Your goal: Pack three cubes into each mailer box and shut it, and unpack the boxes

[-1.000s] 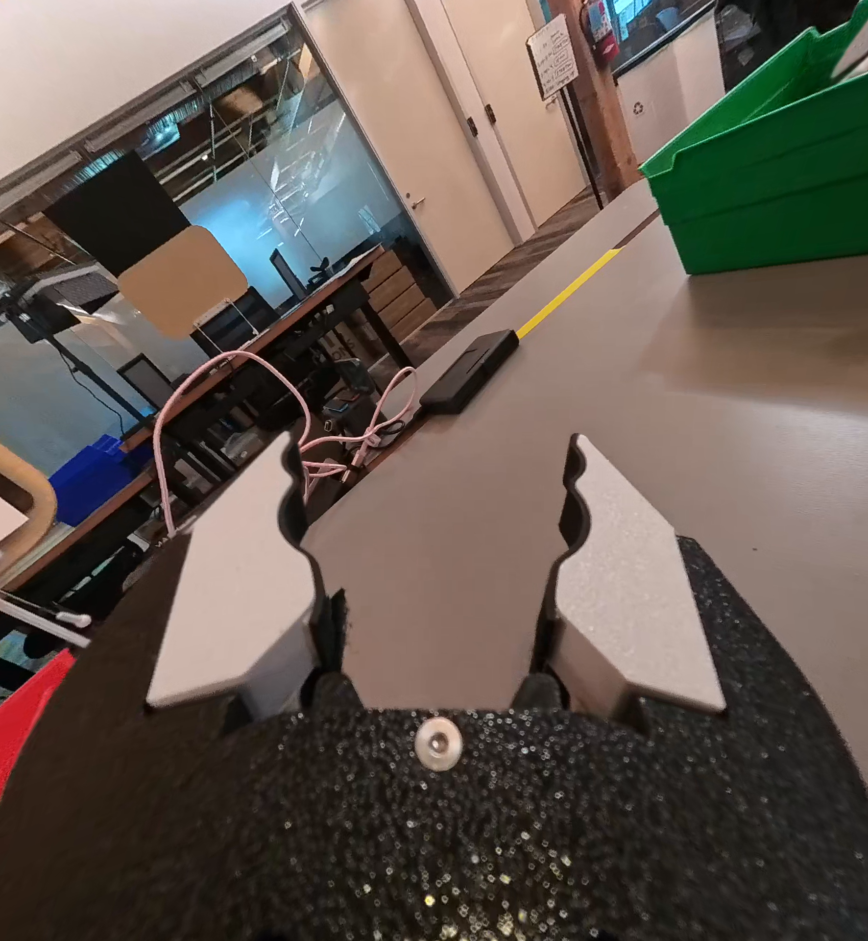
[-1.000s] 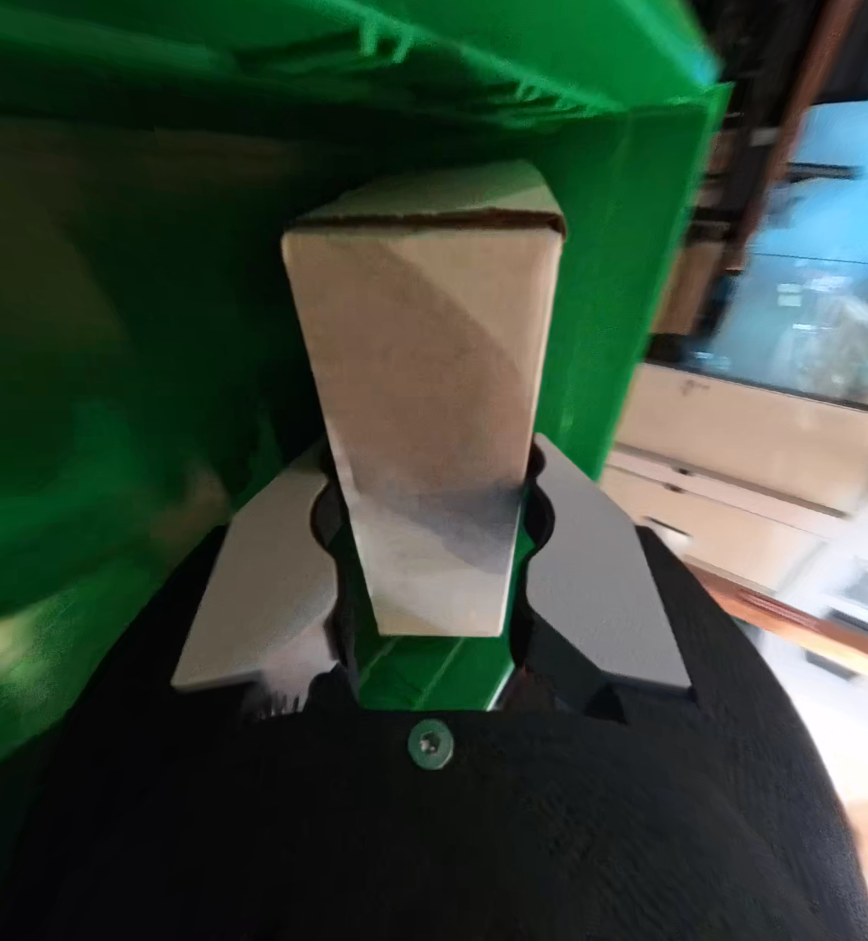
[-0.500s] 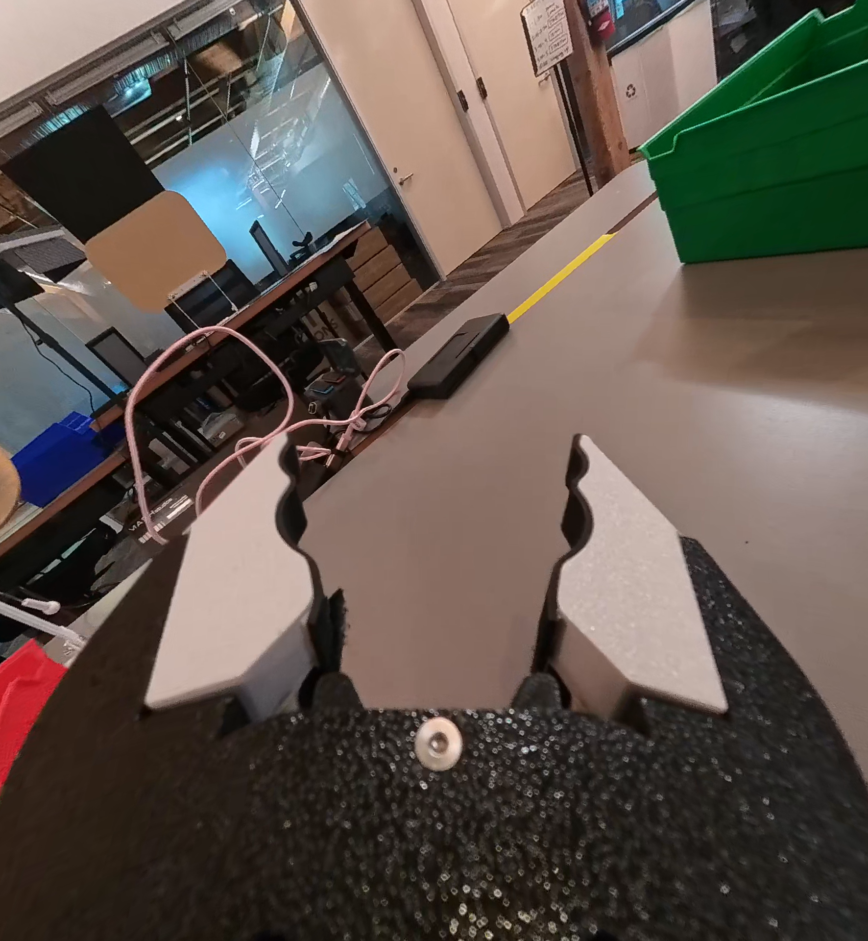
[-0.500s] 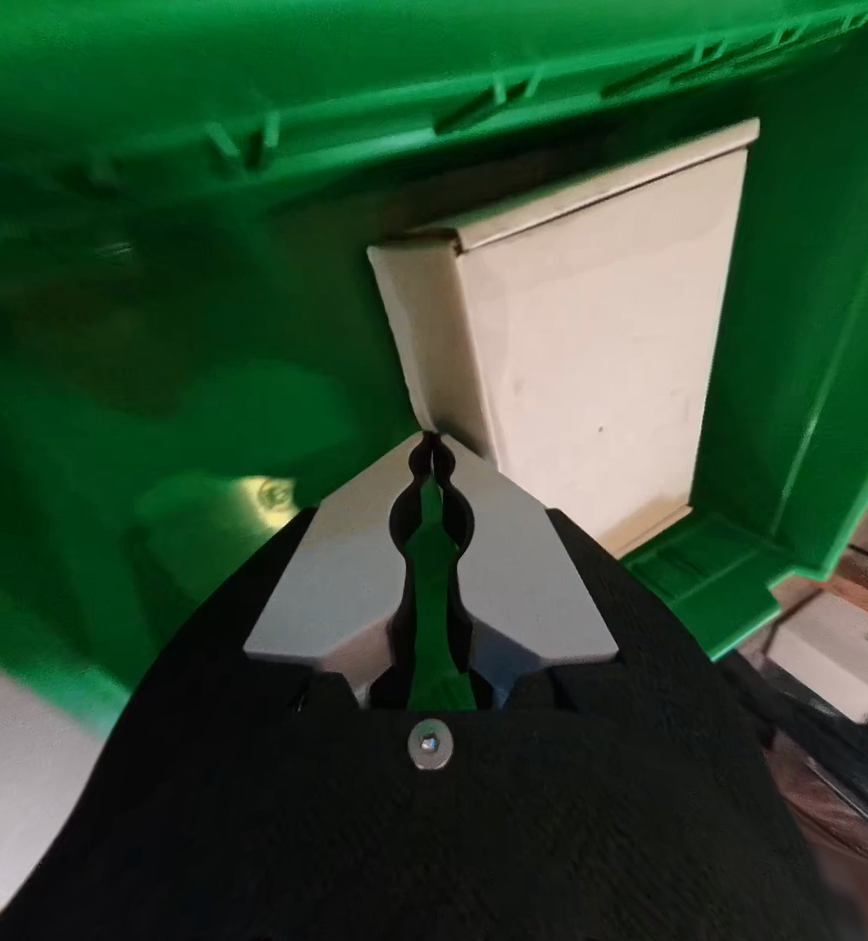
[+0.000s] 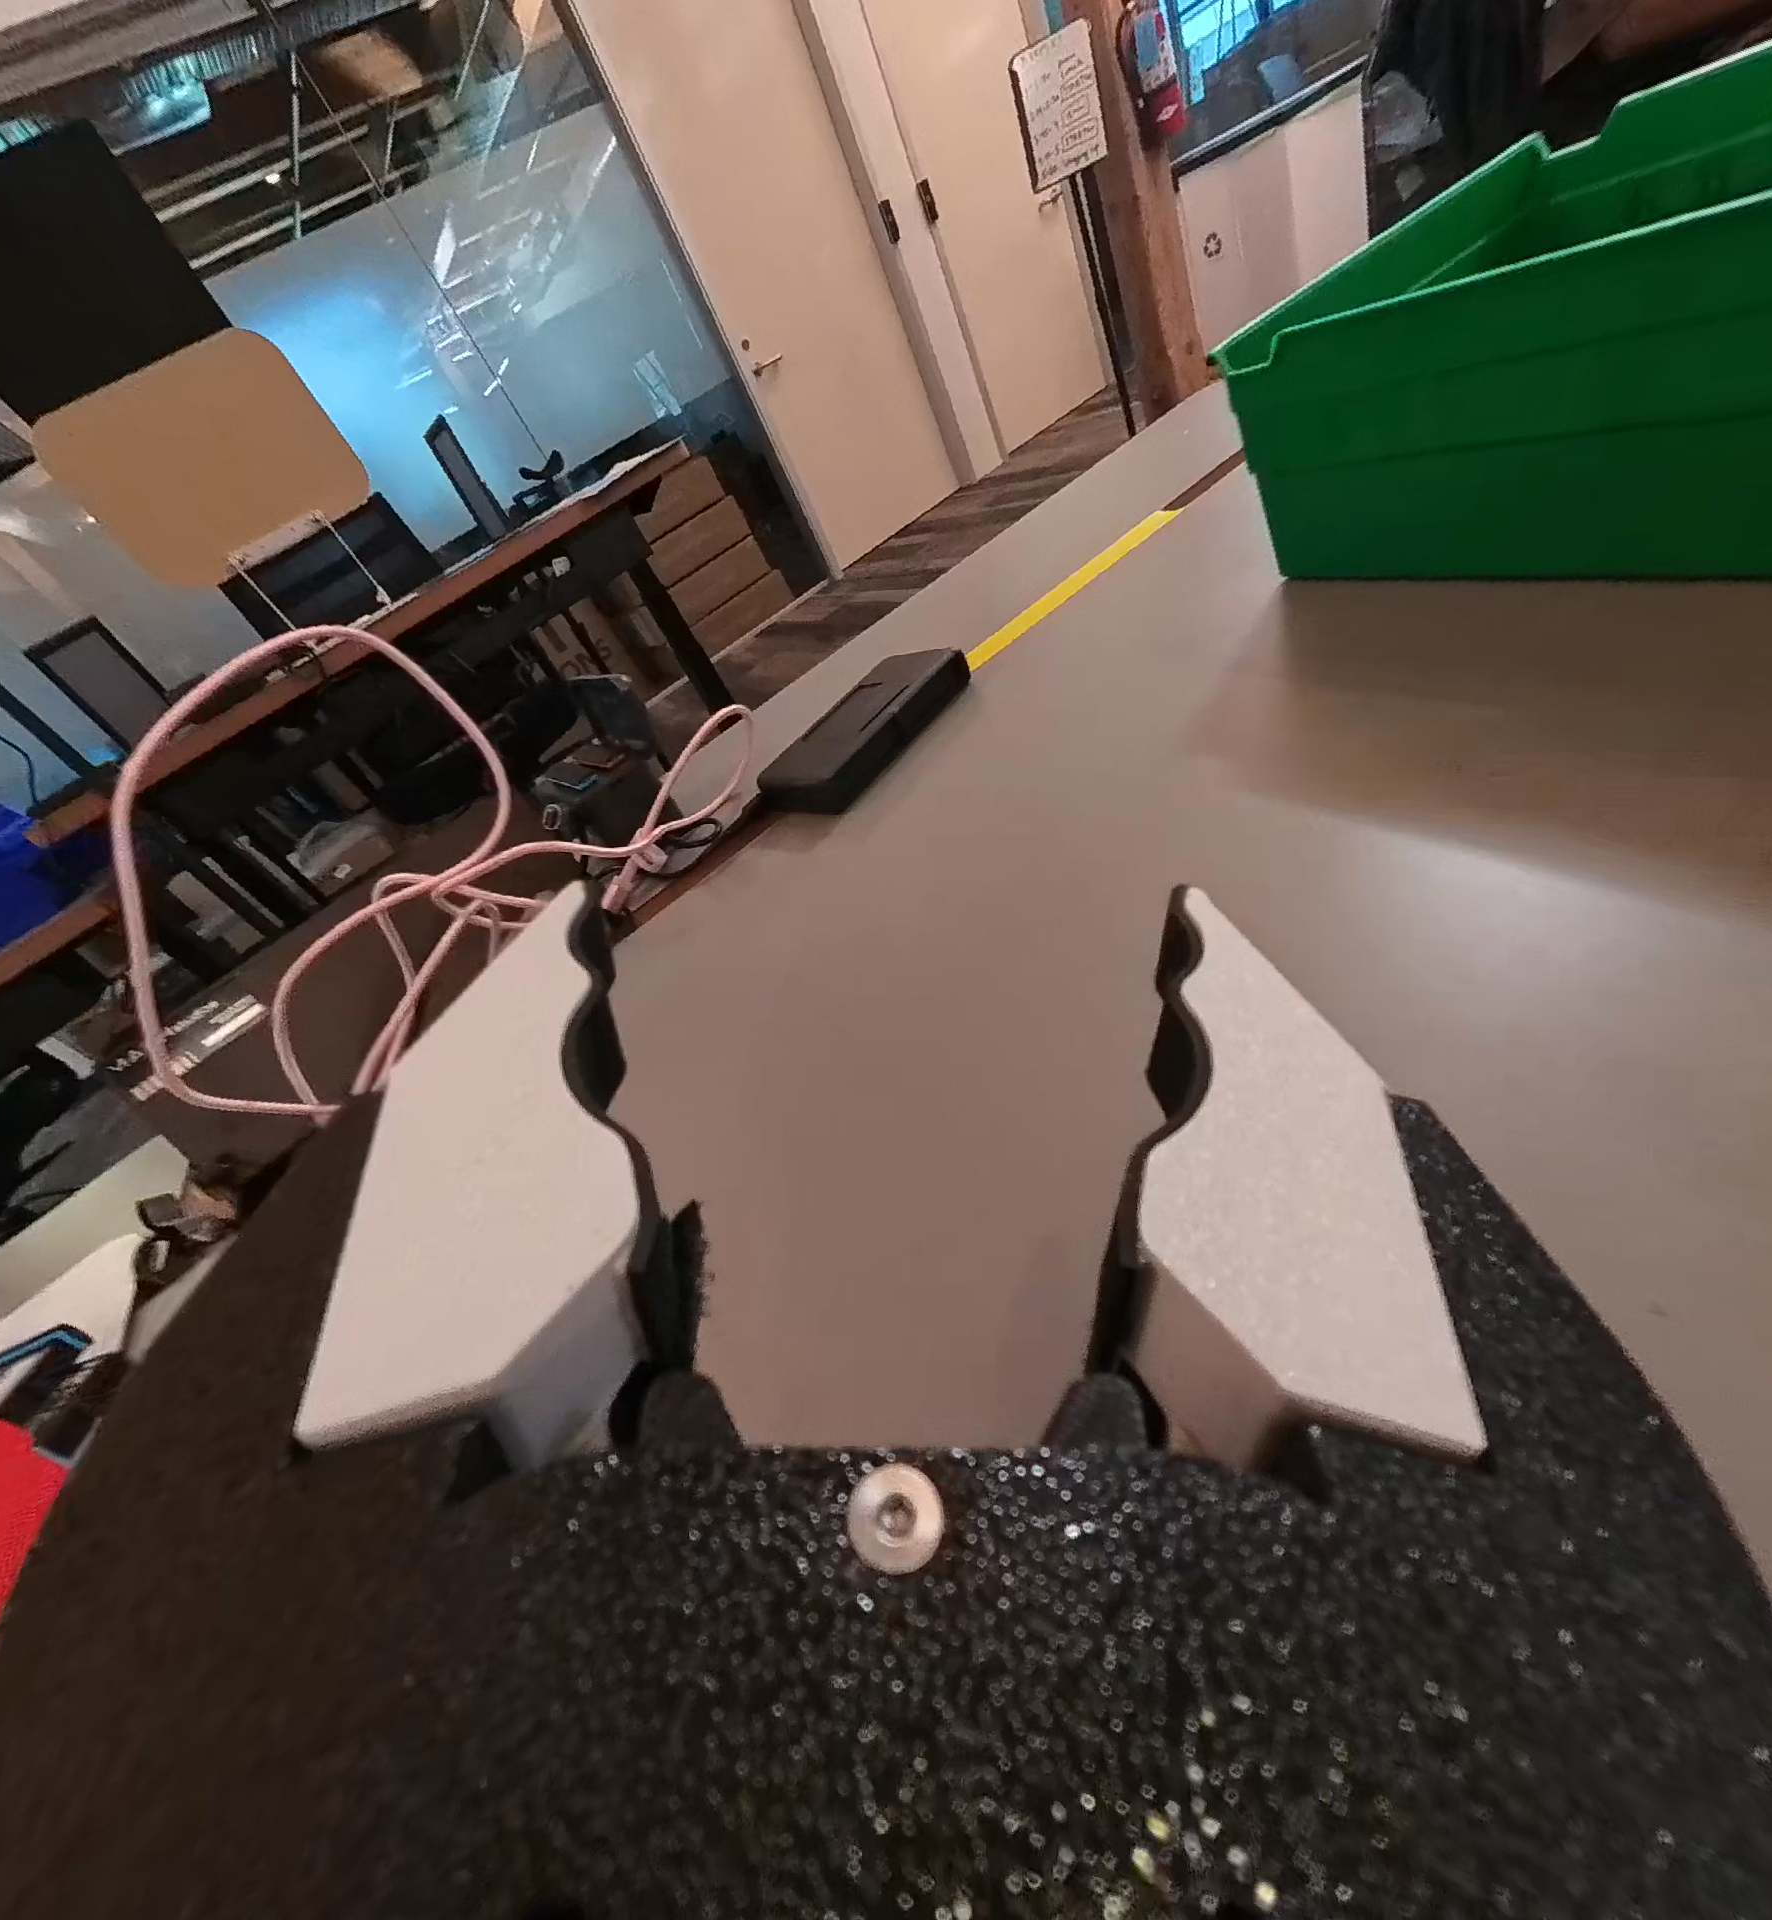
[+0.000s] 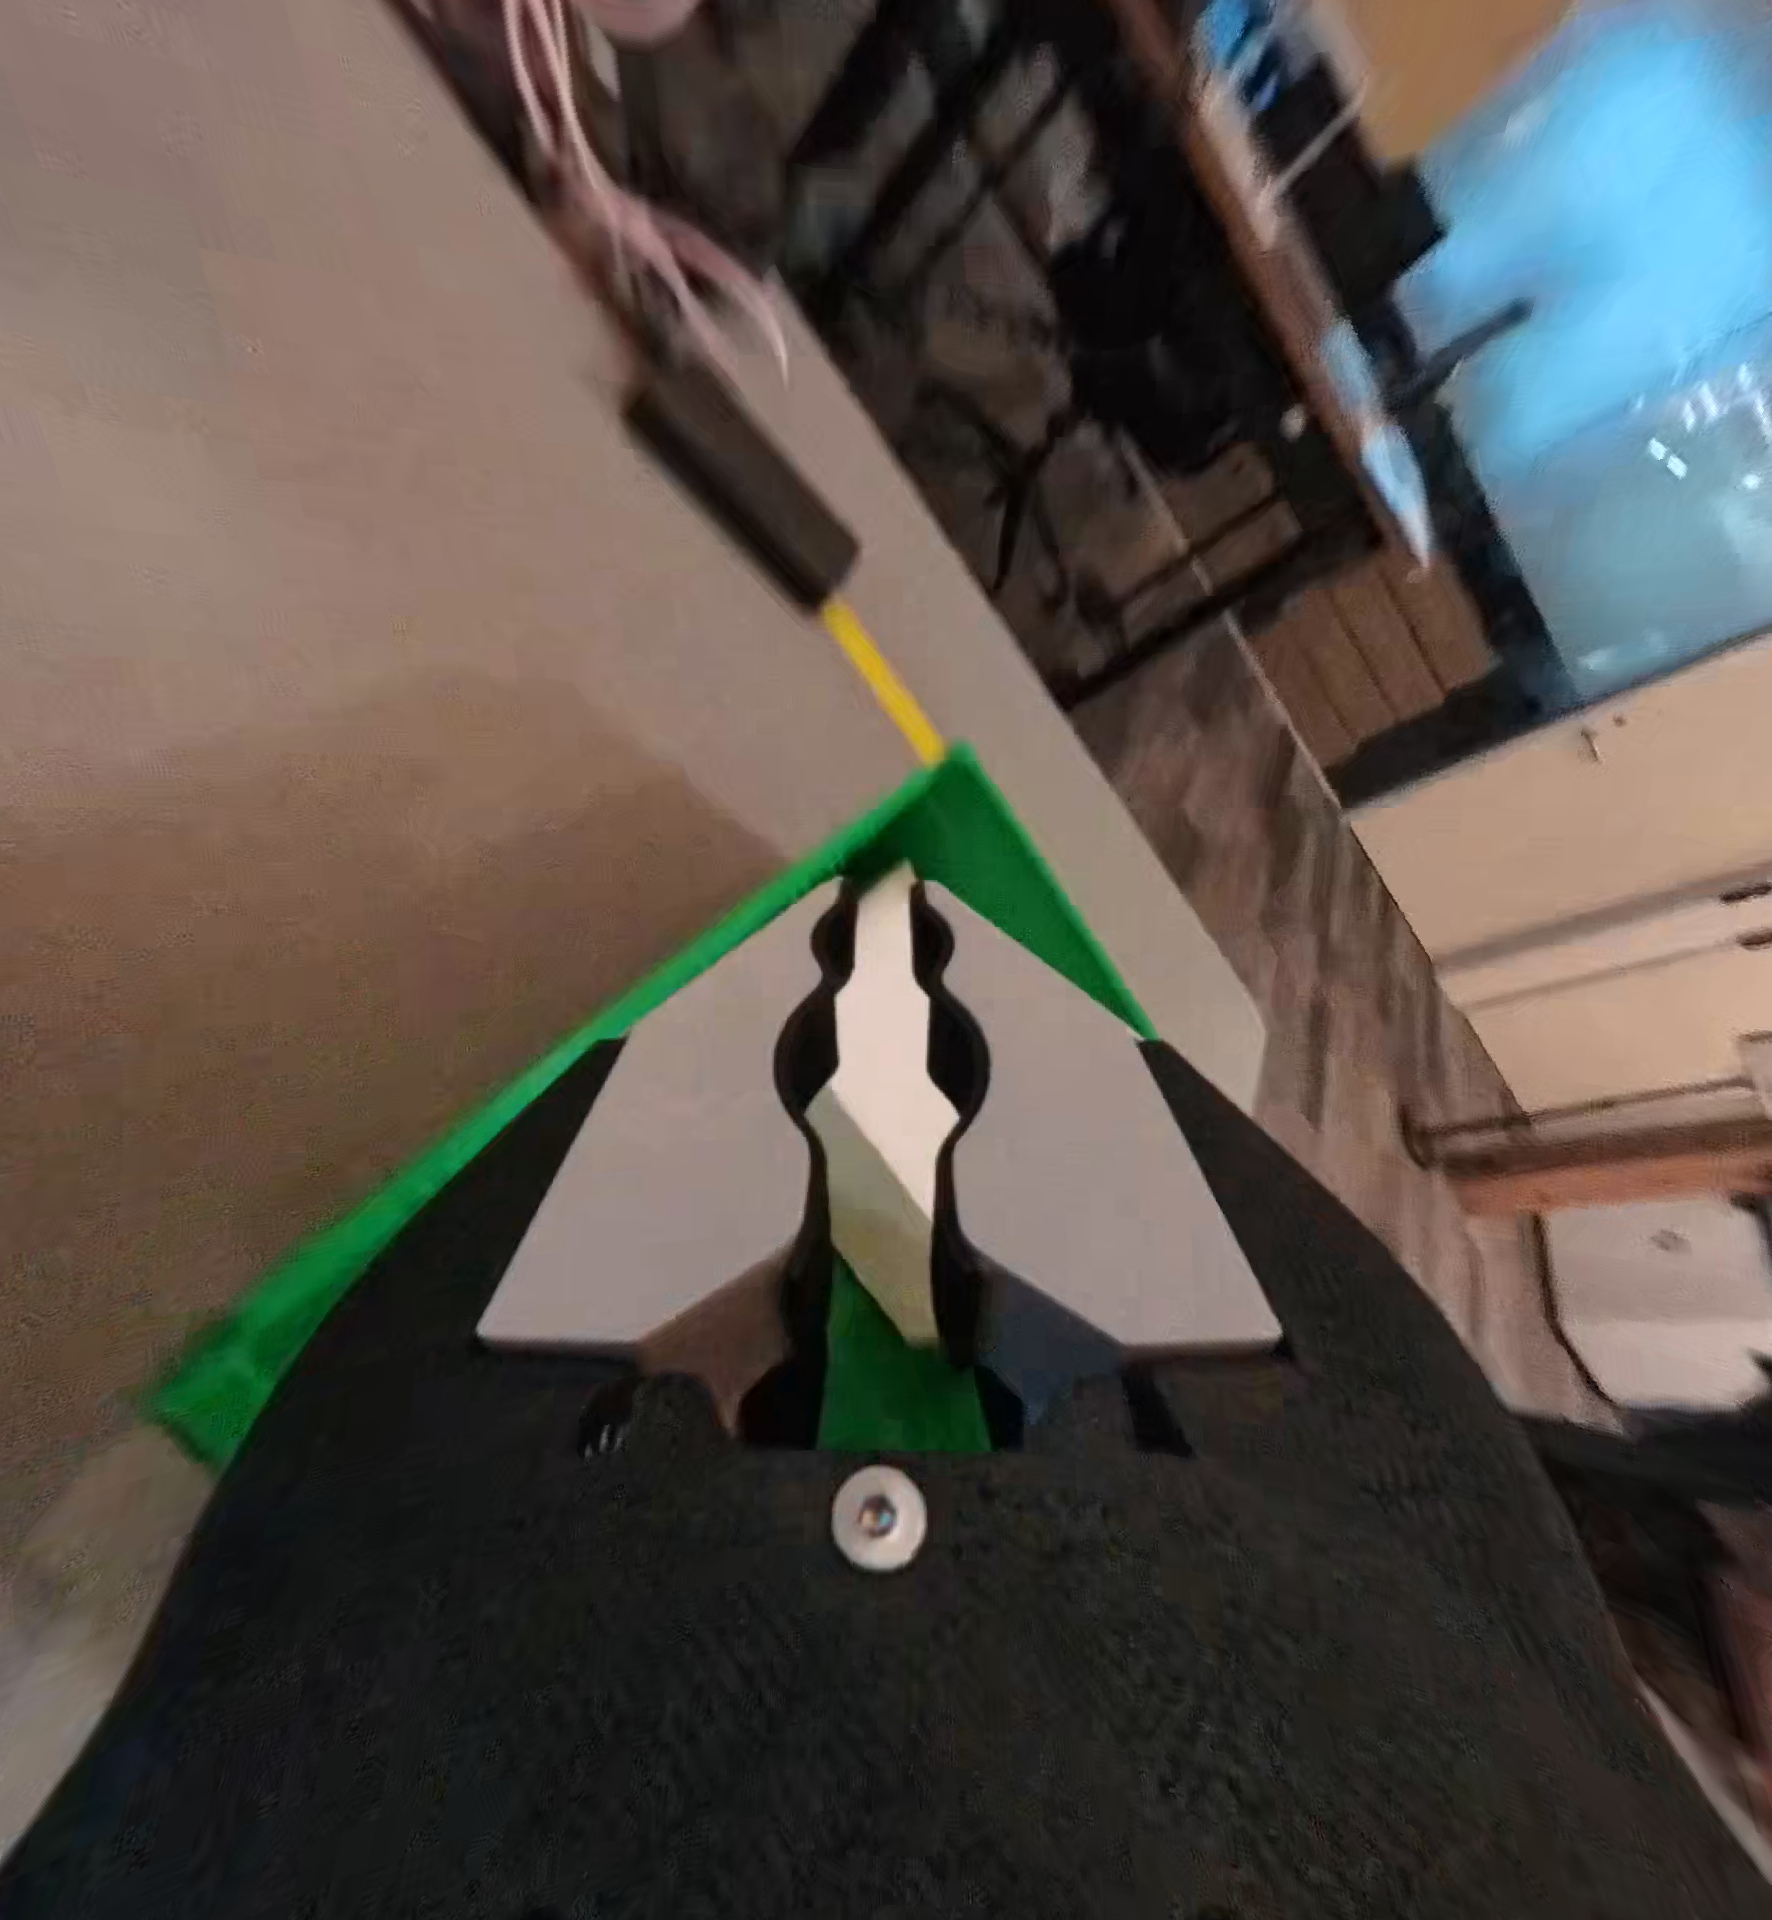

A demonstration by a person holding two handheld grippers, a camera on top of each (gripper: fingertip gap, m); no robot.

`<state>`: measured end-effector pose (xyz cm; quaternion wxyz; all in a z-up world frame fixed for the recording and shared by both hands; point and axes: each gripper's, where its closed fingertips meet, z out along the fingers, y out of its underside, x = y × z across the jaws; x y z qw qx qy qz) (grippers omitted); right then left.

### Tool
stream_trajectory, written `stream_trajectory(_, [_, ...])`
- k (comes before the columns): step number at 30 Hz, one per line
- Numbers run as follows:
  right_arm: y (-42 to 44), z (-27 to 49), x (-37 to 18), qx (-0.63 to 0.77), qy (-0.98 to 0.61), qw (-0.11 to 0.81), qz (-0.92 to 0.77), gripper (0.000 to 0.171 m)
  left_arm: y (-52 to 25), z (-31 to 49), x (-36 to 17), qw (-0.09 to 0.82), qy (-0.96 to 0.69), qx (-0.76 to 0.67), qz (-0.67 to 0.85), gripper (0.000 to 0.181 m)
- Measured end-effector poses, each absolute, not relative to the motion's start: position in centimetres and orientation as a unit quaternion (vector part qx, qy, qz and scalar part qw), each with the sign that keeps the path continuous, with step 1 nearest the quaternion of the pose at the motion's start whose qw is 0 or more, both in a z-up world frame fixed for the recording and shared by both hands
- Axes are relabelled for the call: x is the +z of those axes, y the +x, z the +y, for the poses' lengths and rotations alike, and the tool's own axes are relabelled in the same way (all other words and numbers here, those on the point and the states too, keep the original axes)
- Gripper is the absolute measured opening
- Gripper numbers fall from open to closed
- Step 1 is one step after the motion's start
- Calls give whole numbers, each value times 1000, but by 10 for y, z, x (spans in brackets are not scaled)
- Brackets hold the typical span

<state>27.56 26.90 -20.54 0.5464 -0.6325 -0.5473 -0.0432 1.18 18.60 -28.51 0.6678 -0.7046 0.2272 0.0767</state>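
Jaws of the right gripper (image 6: 884, 904) are nearly closed above the green plastic bin (image 6: 975, 862), gripping nothing; the pale cardboard mailer box (image 6: 887, 1122) is seen through the slit, apparently lying inside. The left gripper (image 5: 887, 925) is held spread and empty over the grey table (image 5: 1381, 883), likely kept ready.

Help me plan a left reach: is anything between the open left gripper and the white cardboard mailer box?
Yes: the near wall of the green plastic bin. The white cardboard mailer box lies inside it; only bare grey tabletop separates the left gripper from that wall.
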Motion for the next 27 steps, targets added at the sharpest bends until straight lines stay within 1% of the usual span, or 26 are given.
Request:
stream_trajectory(1, [251, 249, -183, 14, -615, 584, -530, 14, 12, 186, -285, 669, -706, 68, 223, 104])
stream_trajectory(2, [224, 228, -166, 75, -593, 613, -517, 15, 13, 186, -286, 670, -707, 61, 220, 104])
stream_trajectory(3, [198, 207, -157, 137, -576, 624, -510, 14, 13, 185, -286, 670, -707, 55, 218, 104])
stream_trajectory(5, [151, 184, -162, 216, -562, 615, -508, 15, 15, 184, -287, 673, -705, 48, 219, 104])
stream_trajectory(7, [113, 189, -173, 245, -552, 639, -477, 22, 16, 182, -288, 676, -700, 46, 225, 104])
stream_trajectory(10, [81, 223, -193, 228, -536, 714, -388, 33, 17, 180, -291, 678, -696, 47, 233, 103])
stream_trajectory(12, [77, 243, -206, 193, -526, 762, -323, 34, 19, 179, -292, 678, -695, 39, 236, 103])
stream_trajectory(14, [75, 251, -220, 165, -520, 789, -282, 35, 21, 178, -291, 683, -690, 31, 238, 103])
stream_trajectory(15, [72, 250, -226, 158, -513, 796, -280, 38, 22, 177, -290, 685, -688, 28, 240, 103])
stream_trajectory(18, [55, 240, -236, 121, -474, 798, -352, 50, 26, 175, -287, 687, -682, 25, 247, 103])
stream_trajectory(20, [51, 231, -246, 135, -460, 792, -378, 53, 29, 175, -285, 689, -679, 31, 254, 103])
stream_trajectory(24, [52, 235, -249, 146, -473, 788, -366, 63, 30, 172, -279, 692, -675, 34, 254, 105])
stream_trajectory(26, [52, 237, -251, 142, -476, 786, -368, 65, 34, 166, -270, 686, -678, 29, 263, 108])
stream_trajectory(27, [53, 237, -250, 145, -476, 787, -365, 65, 36, 162, -268, 671, -686, 35, 279, 112])
